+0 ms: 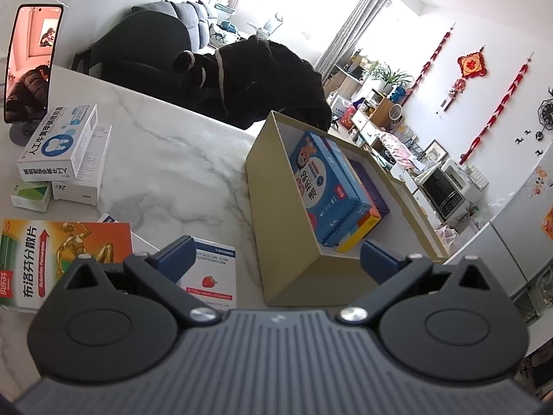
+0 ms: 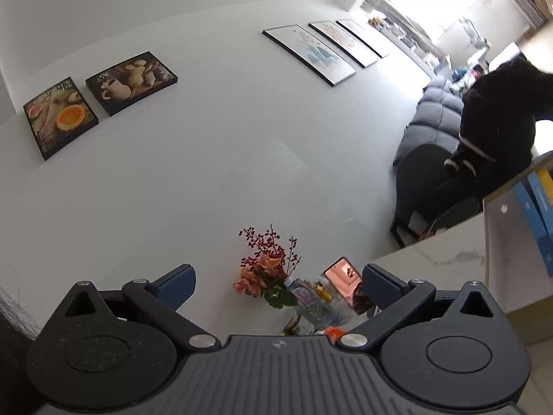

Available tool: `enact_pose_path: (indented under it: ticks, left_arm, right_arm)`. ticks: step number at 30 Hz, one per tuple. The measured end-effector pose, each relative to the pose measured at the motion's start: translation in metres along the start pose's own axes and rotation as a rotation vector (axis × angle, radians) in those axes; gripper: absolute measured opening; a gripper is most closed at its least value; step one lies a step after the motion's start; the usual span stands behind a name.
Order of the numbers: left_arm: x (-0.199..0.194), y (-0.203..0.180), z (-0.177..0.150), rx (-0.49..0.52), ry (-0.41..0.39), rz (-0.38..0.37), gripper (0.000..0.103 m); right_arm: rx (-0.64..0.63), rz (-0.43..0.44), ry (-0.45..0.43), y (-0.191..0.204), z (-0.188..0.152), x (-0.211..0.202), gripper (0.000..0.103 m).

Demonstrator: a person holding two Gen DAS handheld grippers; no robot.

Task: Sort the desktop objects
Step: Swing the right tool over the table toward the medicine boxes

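With jaws spread and empty, the left gripper (image 1: 274, 259) hangs nearest the strawberry box (image 1: 212, 276), lower centre, probably lengthwise toward the camera; the right gripper (image 2: 278, 285), equally agape, faces the wall.

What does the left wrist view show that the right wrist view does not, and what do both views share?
Only the left wrist view shows the loose medicine boxes on the marble table: the orange ibuprofen box, the strawberry box and the white-blue stack. It also shows inside the cardboard box, where the blue carton lies.

Only the right wrist view shows the flower vase, the bottles and the wall pictures.

Both show the cardboard box, the phone, the dark coat, and an open, empty gripper: left, right.
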State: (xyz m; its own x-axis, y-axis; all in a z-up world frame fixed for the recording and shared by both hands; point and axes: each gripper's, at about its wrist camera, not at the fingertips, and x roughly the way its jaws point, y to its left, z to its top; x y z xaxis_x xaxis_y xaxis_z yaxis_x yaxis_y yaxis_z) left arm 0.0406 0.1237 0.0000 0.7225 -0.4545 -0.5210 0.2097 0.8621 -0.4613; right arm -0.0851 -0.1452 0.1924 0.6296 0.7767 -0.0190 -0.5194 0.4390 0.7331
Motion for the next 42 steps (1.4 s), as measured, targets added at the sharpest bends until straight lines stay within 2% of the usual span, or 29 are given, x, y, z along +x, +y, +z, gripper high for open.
enact_pose_path:
  ticks: [4, 7, 12, 15, 19, 22, 26, 33, 38, 42]
  left_arm:
    - [-0.001, 0.006, 0.0, -0.013, -0.002, 0.017, 0.103]
    - [-0.006, 0.012, 0.003, -0.007, -0.017, 0.053, 0.103]
    - [-0.019, 0.028, 0.009, 0.022, -0.051, 0.141, 0.103]
    - [-0.026, 0.04, 0.013, 0.043, -0.061, 0.219, 0.103]
    - [-0.023, 0.059, 0.018, 0.107, -0.045, 0.344, 0.103]
    - [-0.017, 0.076, 0.022, 0.126, -0.02, 0.41, 0.103]
    - [-0.01, 0.097, 0.028, 0.104, 0.024, 0.452, 0.103]
    - [-0.011, 0.117, 0.018, 0.036, 0.09, 0.455, 0.103]
    - [-0.017, 0.127, 0.01, 0.009, 0.099, 0.446, 0.103]
    - [-0.018, 0.137, 0.01, -0.026, 0.095, 0.411, 0.102]
  right_arm:
    - [-0.004, 0.031, -0.012, 0.0, 0.002, 0.0, 0.103]
    - [0.039, -0.01, 0.013, -0.021, 0.003, 0.01, 0.103]
    - [0.054, -0.179, 0.05, -0.068, -0.008, 0.027, 0.103]
    - [0.061, -0.295, 0.051, -0.099, -0.017, 0.032, 0.103]
    - [0.04, -0.399, 0.061, -0.132, -0.031, 0.034, 0.103]
    - [0.009, -0.451, 0.076, -0.145, -0.039, 0.036, 0.103]
    - [-0.03, -0.477, 0.114, -0.152, -0.045, 0.041, 0.103]
    - [-0.084, -0.491, 0.181, -0.157, -0.054, 0.054, 0.103]
    - [-0.069, -0.411, 0.262, -0.16, -0.066, 0.075, 0.103]
    - [-0.089, -0.366, 0.325, -0.158, -0.082, 0.102, 0.097]
